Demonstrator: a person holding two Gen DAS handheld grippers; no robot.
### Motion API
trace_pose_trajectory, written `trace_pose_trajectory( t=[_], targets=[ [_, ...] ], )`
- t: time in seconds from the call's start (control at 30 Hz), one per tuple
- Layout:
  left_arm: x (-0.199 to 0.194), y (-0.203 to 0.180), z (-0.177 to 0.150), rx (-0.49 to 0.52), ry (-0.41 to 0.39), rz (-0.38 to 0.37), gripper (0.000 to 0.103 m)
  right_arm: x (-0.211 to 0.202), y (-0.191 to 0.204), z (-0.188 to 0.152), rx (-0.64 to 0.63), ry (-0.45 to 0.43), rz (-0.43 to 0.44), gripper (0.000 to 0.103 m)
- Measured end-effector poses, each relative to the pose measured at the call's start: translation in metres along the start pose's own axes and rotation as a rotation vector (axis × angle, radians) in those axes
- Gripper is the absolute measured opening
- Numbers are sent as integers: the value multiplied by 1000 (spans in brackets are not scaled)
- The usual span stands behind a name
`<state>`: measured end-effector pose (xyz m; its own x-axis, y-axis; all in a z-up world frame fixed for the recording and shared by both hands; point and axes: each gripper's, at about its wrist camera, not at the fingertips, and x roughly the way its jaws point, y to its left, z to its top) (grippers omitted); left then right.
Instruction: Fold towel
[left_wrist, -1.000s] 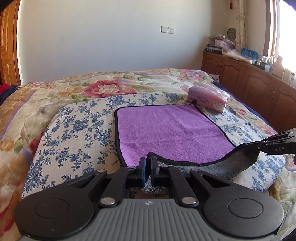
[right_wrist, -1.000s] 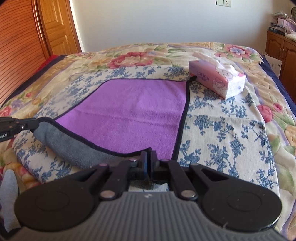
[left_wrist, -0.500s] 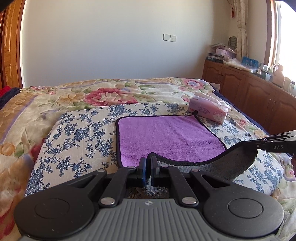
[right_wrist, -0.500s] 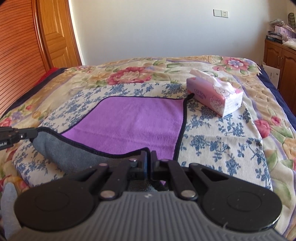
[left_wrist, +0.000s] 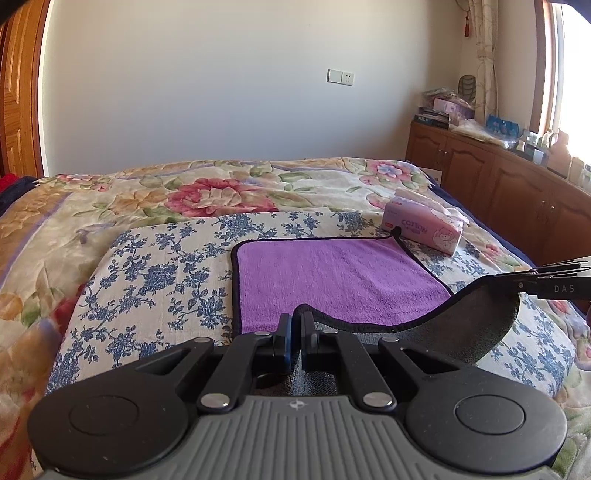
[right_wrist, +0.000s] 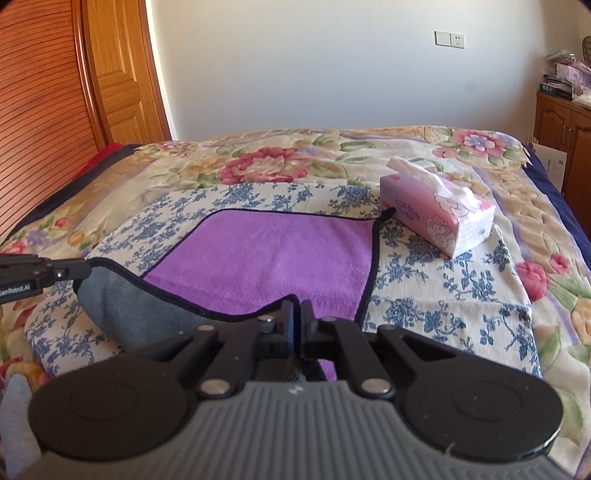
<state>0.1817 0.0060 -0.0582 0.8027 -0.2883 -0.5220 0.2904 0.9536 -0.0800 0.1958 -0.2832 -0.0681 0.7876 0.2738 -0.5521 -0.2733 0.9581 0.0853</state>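
Note:
A purple towel (left_wrist: 332, 273) with black trim and a grey underside lies on a blue-flowered cloth (left_wrist: 155, 273) on the bed; it also shows in the right wrist view (right_wrist: 273, 266). My left gripper (left_wrist: 295, 325) is shut on the towel's near left corner. My right gripper (right_wrist: 296, 317) is shut on the near right corner. Both corners are lifted, so the near edge hangs between them and shows its grey side (left_wrist: 476, 325). The right gripper's tip (left_wrist: 517, 284) appears at the right of the left wrist view, and the left gripper's tip (right_wrist: 66, 273) at the left of the right wrist view.
A pink tissue pack (left_wrist: 424, 229) lies by the towel's far right corner, also in the right wrist view (right_wrist: 439, 218). Wooden cabinets (left_wrist: 498, 192) with clutter on top stand right of the bed. A wooden door (right_wrist: 122, 74) and a slatted panel are at the left.
Both grippers have risen with the towel's near corners. The near edge hangs higher and more of the far wall shows in both views.

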Motion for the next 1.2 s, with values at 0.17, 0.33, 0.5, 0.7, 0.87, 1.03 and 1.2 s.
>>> trace_pose_trajectory(
  t=[0.17, 0.33, 0.5, 0.7, 0.87, 1.03, 1.2],
  targets=[
    [9, 4, 4, -3, -7, 1, 6, 1, -3, 6, 1, -22, 2, 4],
    [18, 6, 8, -2, -13, 0, 6, 5, -4, 11, -15, -34, 6, 4],
    [27, 6, 11, -2, -13, -7, 6, 13, -4, 12, -29, -28, 4, 4],
    [40, 3, 13, 18, -6, -11, 6, 19, -5, 17, -40, -34, 4, 4],
    [46, 5, 18, 17, -12, -13, 6, 22, -5, 23, -49, -51, 9, 4],
    [50, 8, 24, 12, -26, -9, 6, 24, -7, 26, -38, -81, 7, 4],
    [54, 9, 29, 13, -35, -12, 6, 26, -11, 29, -35, -102, -1, 4]
  ],
)
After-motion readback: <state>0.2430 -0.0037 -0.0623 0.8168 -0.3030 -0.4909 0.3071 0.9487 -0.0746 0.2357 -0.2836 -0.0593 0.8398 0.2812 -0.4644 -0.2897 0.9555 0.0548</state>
